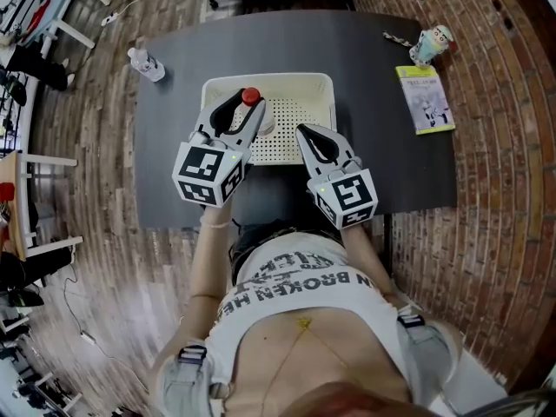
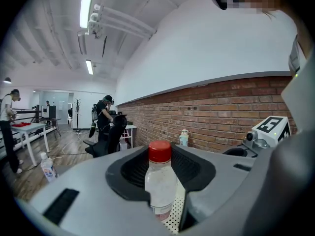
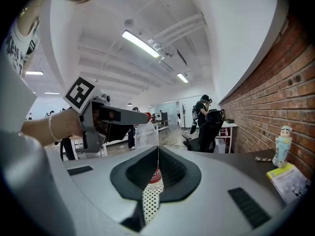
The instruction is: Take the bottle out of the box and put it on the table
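Closest in is the person's white printed shirt [image 1: 295, 276], leaning over the near edge of the dark grey table [image 1: 174, 129], with a forearm running out to each tool. Each marker cube sits just over that near edge. From where the person stands, the left gripper [image 1: 246, 104] reaches out over the cream perforated box [image 1: 287, 137], and its jaws are closed round the clear bottle [image 2: 160, 181], pressing on the body below the red cap [image 2: 160, 151]. The bottle is upright and sits within the outline of the box, over its far left part; perforated box floor shows under it, though I cannot tell whether its base is touching. Just beside it, the right gripper [image 1: 310, 133] hangs over the near right part of the box with its jaws drawn together at the tips and nothing between them; only a thin slit lower down shows the dotted floor and the bottle's red label beyond.

Further out, the box stands in the middle of the table. Well apart on the far left corner lies a second bottle [image 1: 145, 63]. Over on the far right side a yellow-green booklet [image 1: 425, 99] lies flat, with a small figurine [image 1: 432, 44] standing just beyond it. A brick wall [image 2: 221, 112] runs along that side, wooden floor [image 1: 95, 146] lies to the left, and two people [image 2: 104, 117] stand deep in the room
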`<state>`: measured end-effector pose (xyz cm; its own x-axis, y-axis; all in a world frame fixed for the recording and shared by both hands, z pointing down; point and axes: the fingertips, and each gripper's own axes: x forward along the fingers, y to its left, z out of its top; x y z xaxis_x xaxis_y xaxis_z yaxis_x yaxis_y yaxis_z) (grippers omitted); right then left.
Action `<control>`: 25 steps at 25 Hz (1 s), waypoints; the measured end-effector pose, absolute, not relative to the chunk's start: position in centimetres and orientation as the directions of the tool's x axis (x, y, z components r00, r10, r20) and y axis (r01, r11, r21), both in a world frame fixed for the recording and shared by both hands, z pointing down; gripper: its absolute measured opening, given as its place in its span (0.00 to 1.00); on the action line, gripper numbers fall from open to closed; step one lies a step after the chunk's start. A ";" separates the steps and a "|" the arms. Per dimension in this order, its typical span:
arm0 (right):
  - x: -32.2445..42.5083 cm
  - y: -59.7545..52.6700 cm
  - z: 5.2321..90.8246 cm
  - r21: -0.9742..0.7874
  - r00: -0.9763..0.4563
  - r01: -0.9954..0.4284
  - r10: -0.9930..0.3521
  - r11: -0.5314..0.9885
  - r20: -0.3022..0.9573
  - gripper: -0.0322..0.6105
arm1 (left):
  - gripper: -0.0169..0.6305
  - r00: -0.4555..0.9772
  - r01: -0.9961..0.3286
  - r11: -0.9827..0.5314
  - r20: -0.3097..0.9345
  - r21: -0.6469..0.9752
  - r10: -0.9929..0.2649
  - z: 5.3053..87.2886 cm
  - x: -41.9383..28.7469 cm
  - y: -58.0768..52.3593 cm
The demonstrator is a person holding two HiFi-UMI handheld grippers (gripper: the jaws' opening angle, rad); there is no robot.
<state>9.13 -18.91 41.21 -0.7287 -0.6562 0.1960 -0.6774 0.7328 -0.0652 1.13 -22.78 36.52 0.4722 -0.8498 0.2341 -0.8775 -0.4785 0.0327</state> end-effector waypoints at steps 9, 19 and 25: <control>8.7 -18.6 41.6 -0.060 -0.735 -0.668 -0.646 0.742 0.206 0.06 | 0.25 0.428 -0.902 -0.429 0.221 0.047 -0.876 36.5 -1.1 -21.9; 6.7 -18.1 42.1 -0.040 -0.664 -0.737 -0.711 0.675 0.232 0.06 | 0.25 0.396 -0.918 -0.392 0.182 0.059 -0.900 35.1 -8.8 -20.6; 3.7 -17.6 42.2 -0.026 -0.635 -0.760 -0.735 0.649 0.238 0.06 | 0.25 0.355 -0.935 -0.353 0.170 0.043 -0.919 34.4 -15.1 -19.4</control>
<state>3.74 -17.56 42.18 -0.6353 -0.7346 0.2383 -0.7603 0.6491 -0.0260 -15.10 -19.43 34.35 0.3552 -0.9193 0.1696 -0.9346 -0.3531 0.0432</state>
